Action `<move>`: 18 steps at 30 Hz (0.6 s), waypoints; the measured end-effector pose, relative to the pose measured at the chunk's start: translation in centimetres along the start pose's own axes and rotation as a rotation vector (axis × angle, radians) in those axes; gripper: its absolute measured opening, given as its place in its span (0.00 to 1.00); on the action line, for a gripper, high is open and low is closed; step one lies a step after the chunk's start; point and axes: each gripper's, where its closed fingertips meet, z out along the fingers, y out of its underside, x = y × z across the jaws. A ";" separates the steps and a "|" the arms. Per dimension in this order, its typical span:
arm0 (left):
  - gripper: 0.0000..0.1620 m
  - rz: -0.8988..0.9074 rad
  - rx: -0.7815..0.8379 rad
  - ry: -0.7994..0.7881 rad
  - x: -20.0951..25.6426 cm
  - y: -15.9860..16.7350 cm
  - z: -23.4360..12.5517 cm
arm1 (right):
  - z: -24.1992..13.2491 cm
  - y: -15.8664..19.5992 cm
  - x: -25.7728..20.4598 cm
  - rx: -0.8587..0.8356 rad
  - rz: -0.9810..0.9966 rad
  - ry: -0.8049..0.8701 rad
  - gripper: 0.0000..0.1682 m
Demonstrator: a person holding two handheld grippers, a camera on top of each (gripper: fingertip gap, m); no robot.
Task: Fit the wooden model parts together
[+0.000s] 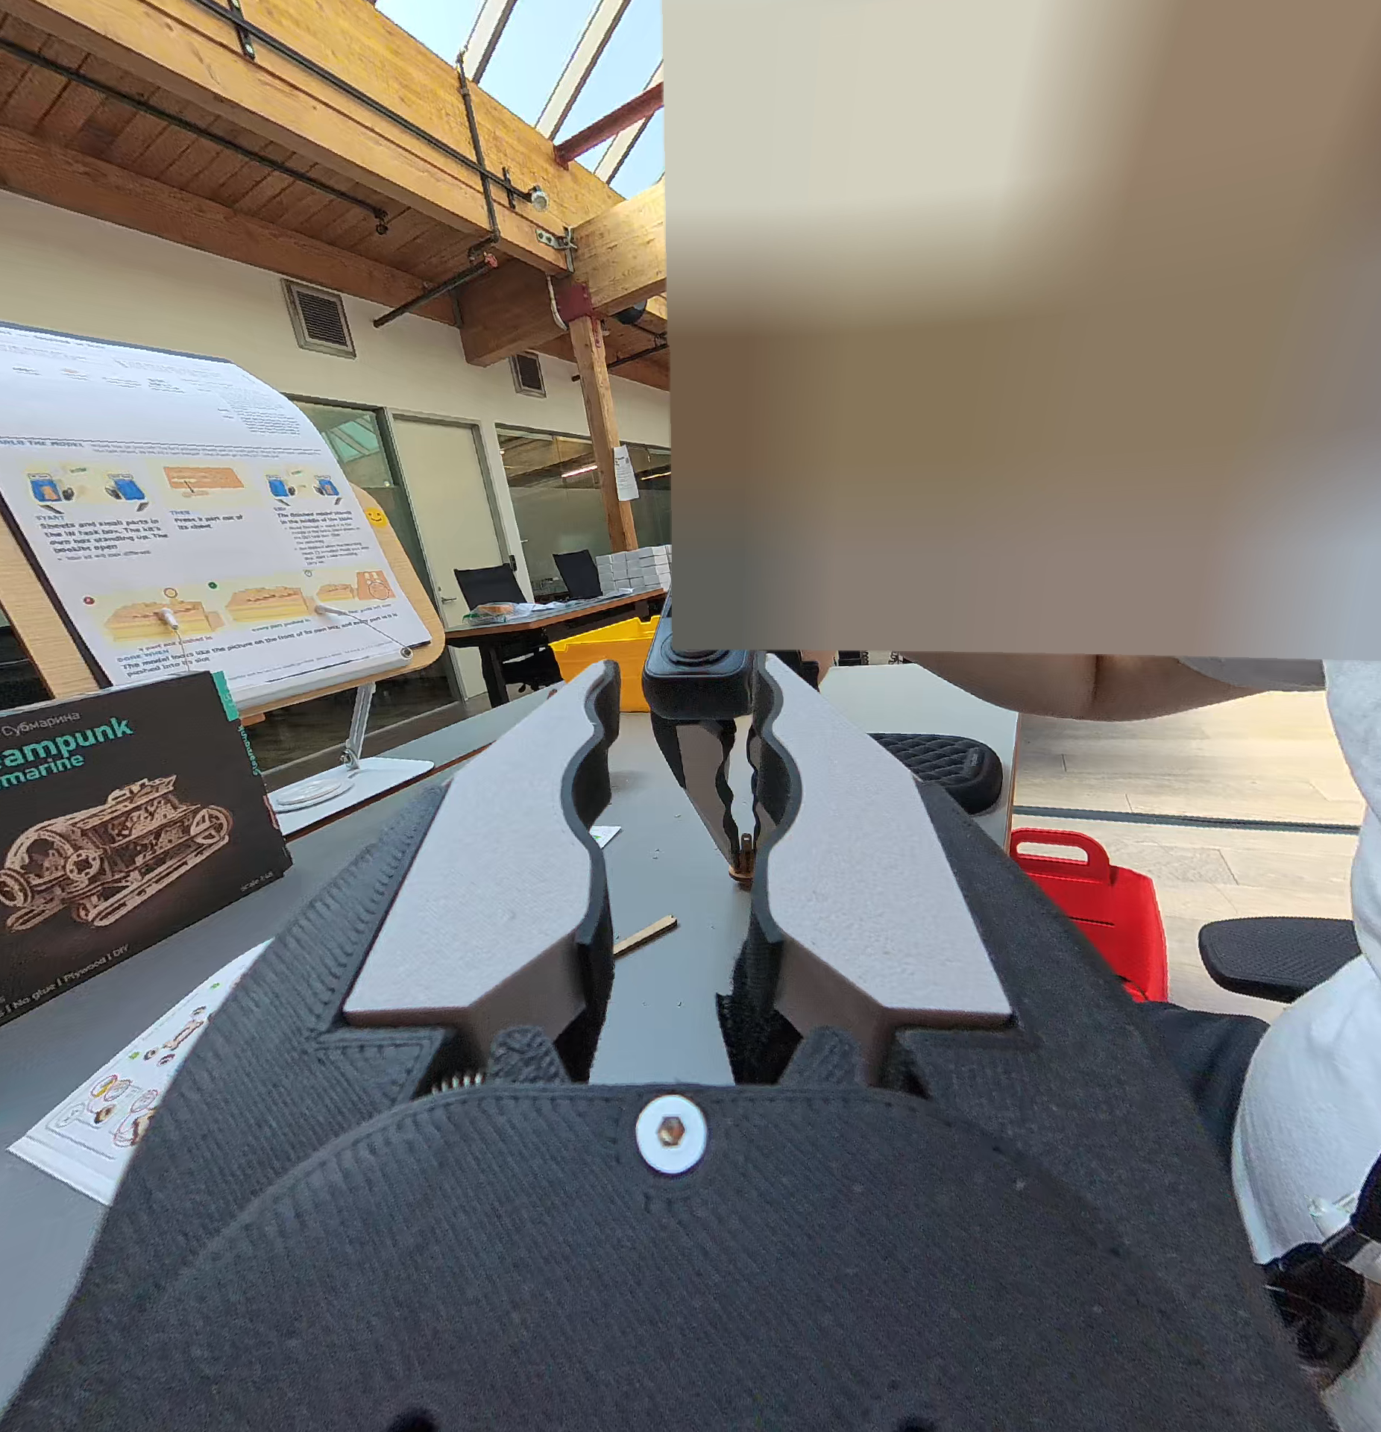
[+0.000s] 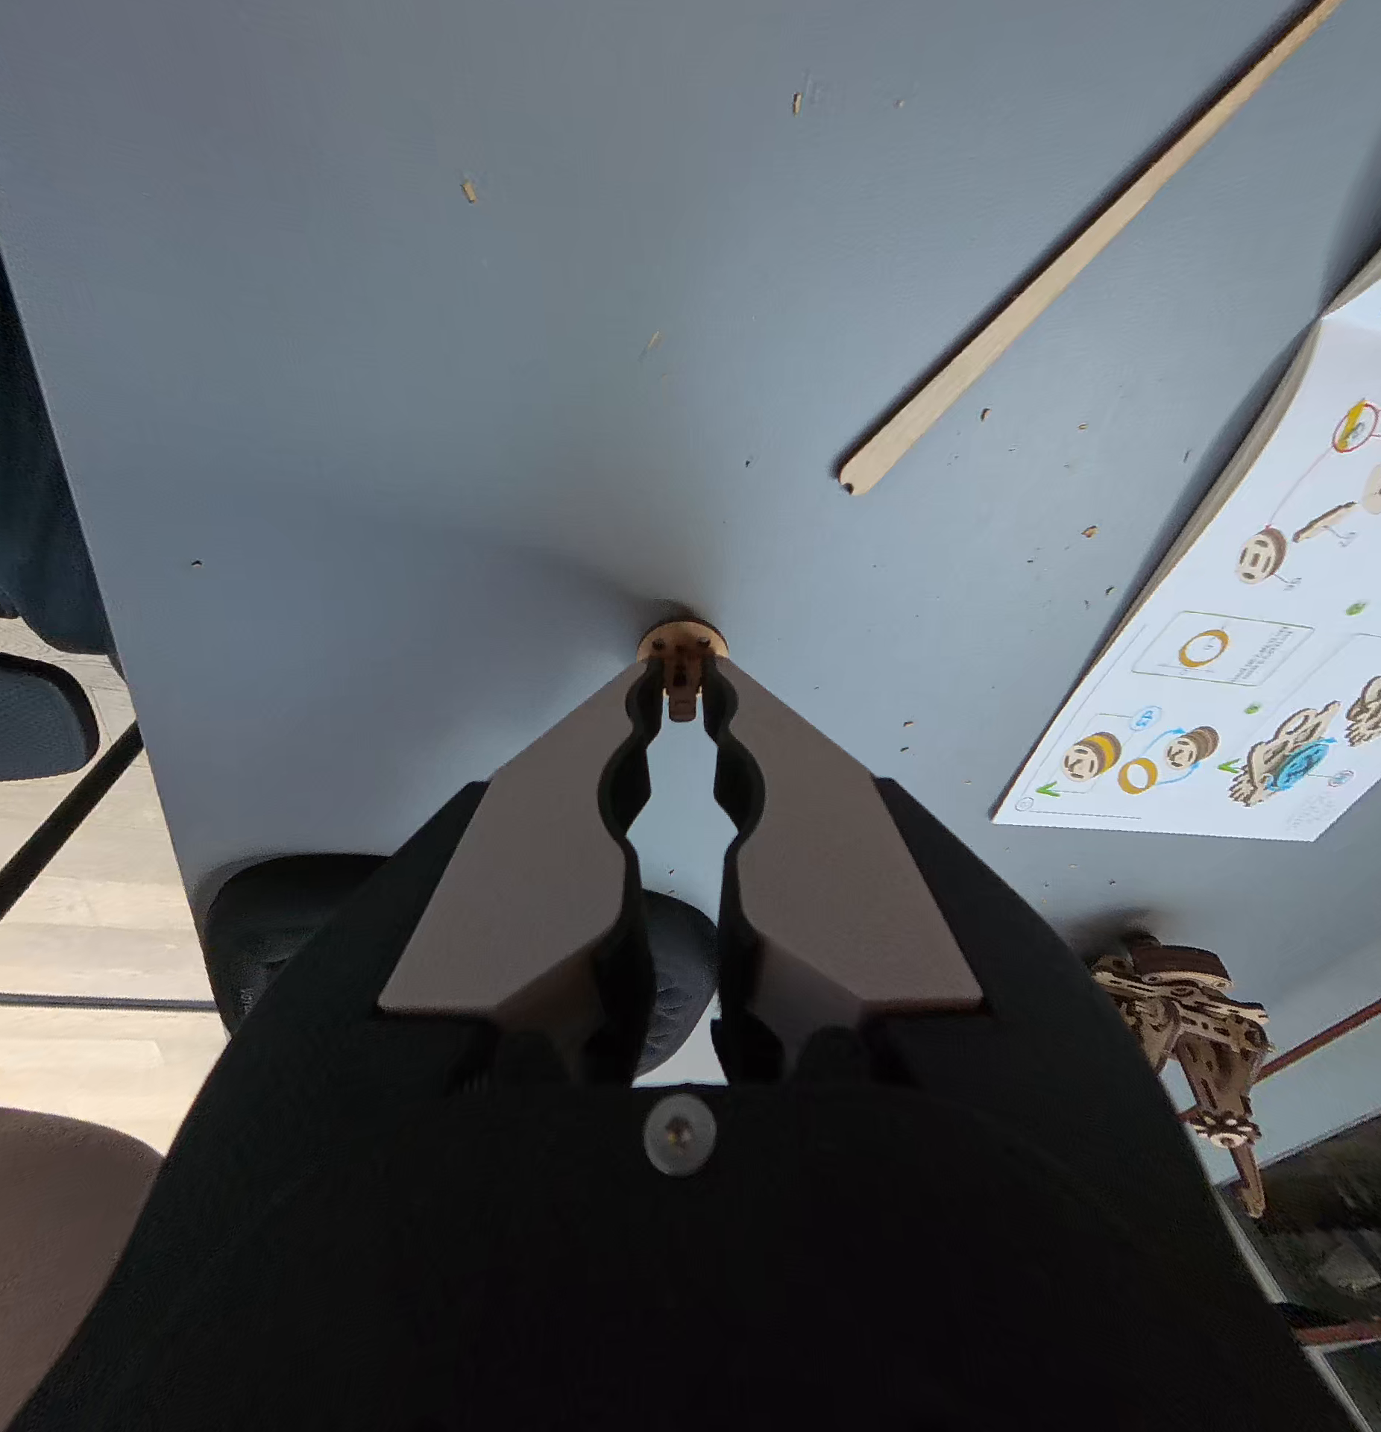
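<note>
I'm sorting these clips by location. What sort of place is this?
Probably an open-plan office or workshop: glass-walled rooms, office chairs at a desk, exposed timber ceiling beams.

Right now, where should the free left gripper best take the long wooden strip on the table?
Probably near the rounded end of the long wooden strip, coming from above with the fingers across its narrow width: it lies flat on the grey table, so only its thin long edges offer grip.

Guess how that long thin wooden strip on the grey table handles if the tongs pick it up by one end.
The wooden strip looks thin and long, so it is probably light and would likely flex or droop from an end grip. Lying flat on the table, its edge may be hard to get under. It seems snappable if squeezed hard.
</note>
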 end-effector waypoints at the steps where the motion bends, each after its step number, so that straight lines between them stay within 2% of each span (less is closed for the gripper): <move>1: 0.21 0.000 -0.006 -0.002 0.0 0.1 0.0 | -0.4 0.0 0.2 0.011 -0.004 0.022 0.05; 2: 0.21 -0.001 -0.006 -0.009 -0.2 0.2 0.0 | -0.6 0.1 0.3 0.023 -0.008 0.041 0.05; 4: 0.21 -0.007 0.006 -0.009 -0.3 -0.1 0.0 | 0.4 0.3 -0.6 0.009 0.000 -0.025 0.07; 8: 0.21 0.002 0.008 -0.020 -0.6 -0.4 -0.3 | -1.3 0.1 0.0 0.078 0.004 0.043 0.05; 9: 0.21 0.001 0.007 -0.025 -0.7 -0.4 -0.3 | -0.6 -0.1 -0.4 0.090 0.010 0.009 0.05; 10: 0.21 -0.003 0.005 -0.026 -0.8 -0.4 -0.4 | 0.4 1.1 -0.9 -0.003 0.011 -0.031 0.09; 11: 0.22 -0.007 -0.004 -0.027 -0.9 -0.2 -0.4 | -0.1 -0.1 -0.9 0.072 0.022 -0.032 0.05; 14: 0.24 -0.021 -0.083 -0.028 -1.2 1.1 -0.4 | -2.6 -1.8 0.5 0.201 -0.014 0.096 0.05; 16: 0.25 -0.033 -0.133 -0.037 -1.5 2.0 -0.4 | -3.6 -4.1 0.7 0.302 -0.034 0.110 0.05; 18: 0.25 -0.039 -0.134 -0.046 -1.9 2.0 -0.6 | -3.3 -6.2 1.4 0.295 -0.092 0.137 0.05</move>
